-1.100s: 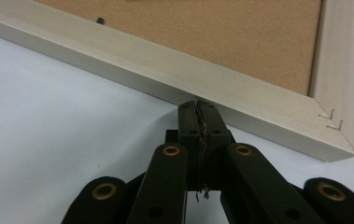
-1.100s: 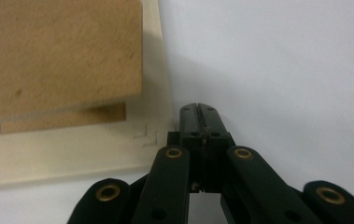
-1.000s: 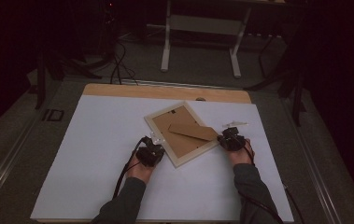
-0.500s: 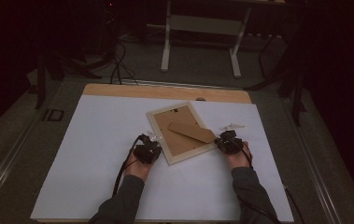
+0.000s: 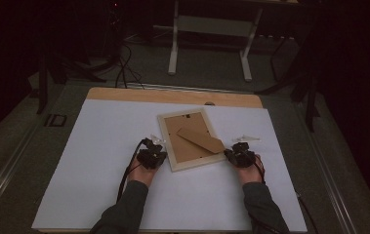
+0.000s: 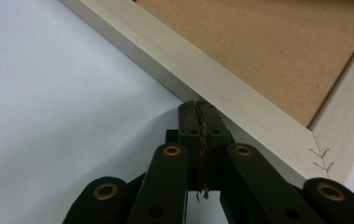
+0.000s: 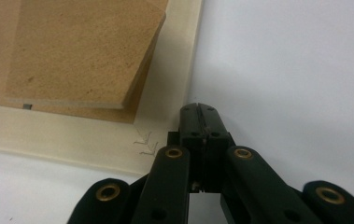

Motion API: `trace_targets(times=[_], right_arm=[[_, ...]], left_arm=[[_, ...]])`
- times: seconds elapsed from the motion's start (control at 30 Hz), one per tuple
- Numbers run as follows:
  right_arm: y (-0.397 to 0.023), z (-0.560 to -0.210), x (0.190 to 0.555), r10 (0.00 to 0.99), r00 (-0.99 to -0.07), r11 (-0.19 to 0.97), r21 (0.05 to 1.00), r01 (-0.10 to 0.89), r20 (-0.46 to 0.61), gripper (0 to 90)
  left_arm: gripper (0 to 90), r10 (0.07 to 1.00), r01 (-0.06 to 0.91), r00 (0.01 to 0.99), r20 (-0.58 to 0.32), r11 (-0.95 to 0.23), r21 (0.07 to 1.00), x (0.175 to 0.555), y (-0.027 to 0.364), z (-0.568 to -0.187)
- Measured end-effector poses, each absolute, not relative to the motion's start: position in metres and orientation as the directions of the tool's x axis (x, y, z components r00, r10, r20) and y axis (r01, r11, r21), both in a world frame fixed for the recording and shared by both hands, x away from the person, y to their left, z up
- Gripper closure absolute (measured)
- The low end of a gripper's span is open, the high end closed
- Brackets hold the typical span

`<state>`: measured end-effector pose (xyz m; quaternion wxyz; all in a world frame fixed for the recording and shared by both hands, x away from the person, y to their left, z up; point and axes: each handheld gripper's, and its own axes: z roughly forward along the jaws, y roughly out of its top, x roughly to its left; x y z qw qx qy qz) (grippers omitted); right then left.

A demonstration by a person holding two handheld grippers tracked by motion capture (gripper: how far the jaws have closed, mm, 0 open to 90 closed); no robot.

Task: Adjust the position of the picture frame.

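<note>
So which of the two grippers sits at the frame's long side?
The left gripper: its shut fingers meet the picture frame along its long left side; the right gripper sits by the near right corner.

Dim lab-like recording room: white-covered worktop [image 5: 99, 161], loose floor cables [image 5: 124, 68], metal stand legs [image 5: 209, 48] behind.

A big white sheet [image 5: 99, 161] covers the table, and a bare wooden strip [image 5: 124, 94] of tabletop peeks out along its far edge. Over on the right of the sheet lies a small clear plastic piece [image 5: 246, 139], hard to make out. Beyond the table, a pale two-legged stand [image 5: 209, 29] sits on the dark floor. Black cables [image 5: 124, 63] snake across that floor at the far left.
</note>
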<state>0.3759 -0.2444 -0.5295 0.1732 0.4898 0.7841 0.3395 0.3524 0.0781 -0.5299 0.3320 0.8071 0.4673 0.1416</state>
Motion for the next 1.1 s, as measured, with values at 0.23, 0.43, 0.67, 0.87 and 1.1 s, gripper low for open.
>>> trace_targets(times=[0.23, 0.43, 0.67, 0.87, 1.1], right_arm=[[-0.241, -0.529, 0.365, 0.879, -0.474, 0.312, 0.698, 0.644, 0.045, 90.0], [-0.239, -0.529, 0.355, 0.876, -0.479, 0.311, 0.7, 0.643, 0.051, 90.0], [-0.236, -0.53, 0.346, 0.873, -0.483, 0.304, 0.697, 0.649, 0.069, 90.0], [-0.233, -0.529, 0.336, 0.854, -0.515, 0.333, 0.685, 0.648, 0.072, 90.0], [-0.226, -0.529, 0.323, 0.821, -0.567, 0.376, 0.682, 0.627, 0.068, 90.0]], left_arm=[[90.0, 0.852, 0.661, 0.517, -0.084, -0.335, 0.671, 0.358, 0.082, -0.53], [90.0, 0.855, 0.662, 0.512, -0.083, -0.331, 0.673, 0.363, 0.084, -0.531], [90.0, 0.858, 0.665, 0.506, -0.082, -0.328, 0.67, 0.366, 0.088, -0.53], [90.0, 0.861, 0.675, 0.5, -0.092, -0.32, 0.665, 0.369, 0.092, -0.53], [90.0, 0.856, 0.675, 0.51, -0.089, -0.334, 0.658, 0.369, 0.102, -0.529]])
